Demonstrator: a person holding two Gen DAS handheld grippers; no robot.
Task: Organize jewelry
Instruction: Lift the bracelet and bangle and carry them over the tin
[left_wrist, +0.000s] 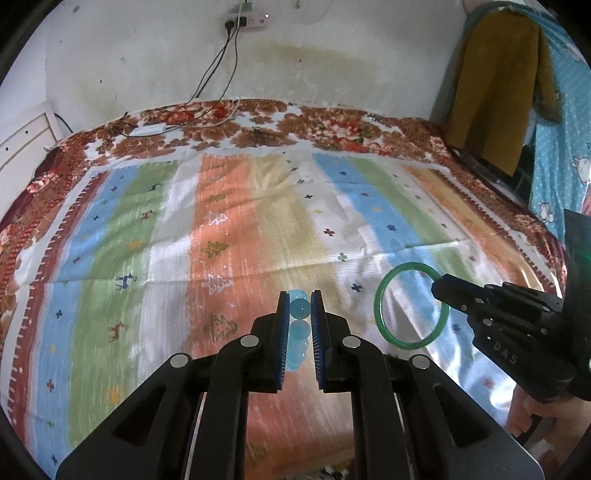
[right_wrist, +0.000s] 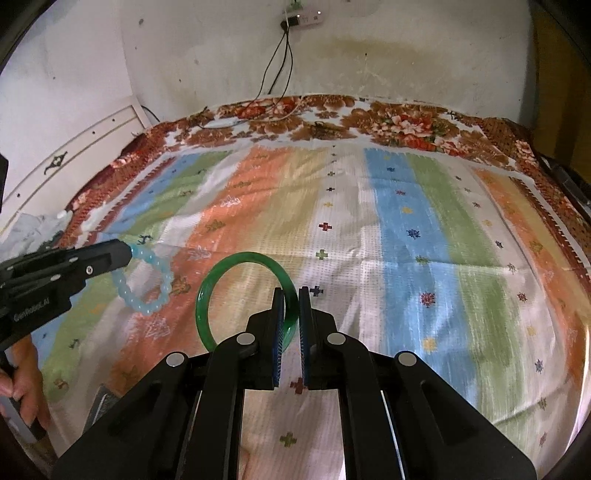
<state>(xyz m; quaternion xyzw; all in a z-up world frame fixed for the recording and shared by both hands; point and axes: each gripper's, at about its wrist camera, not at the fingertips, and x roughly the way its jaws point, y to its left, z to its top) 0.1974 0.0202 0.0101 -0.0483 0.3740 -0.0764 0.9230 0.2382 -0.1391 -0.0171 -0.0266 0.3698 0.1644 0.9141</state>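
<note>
**2 bracelets held above the striped cloth**

Left wrist view: the left gripper (left_wrist: 299, 306) is clenched on the blue bead bracelet (left_wrist: 298, 332), its beads stacked between the pads above the striped cloth (left_wrist: 229, 229). Just right of it, the right gripper (left_wrist: 441, 286) grips the green bangle (left_wrist: 380, 295) at its rim.

Right wrist view: the right gripper (right_wrist: 291, 295) is clamped on the green bangle (right_wrist: 207, 295), whose hoop stands left of the jaws over the striped cloth (right_wrist: 406, 221). Further left, the left gripper (right_wrist: 127, 251) carries the blue bead bracelet (right_wrist: 162, 273), which droops in a loop.

The bangle looks rigid, smooth and likely brittle, so a firm rim pinch suits it. The strung beads seem light and floppy; 1 or 2 beads are best pinched squarely.
</note>
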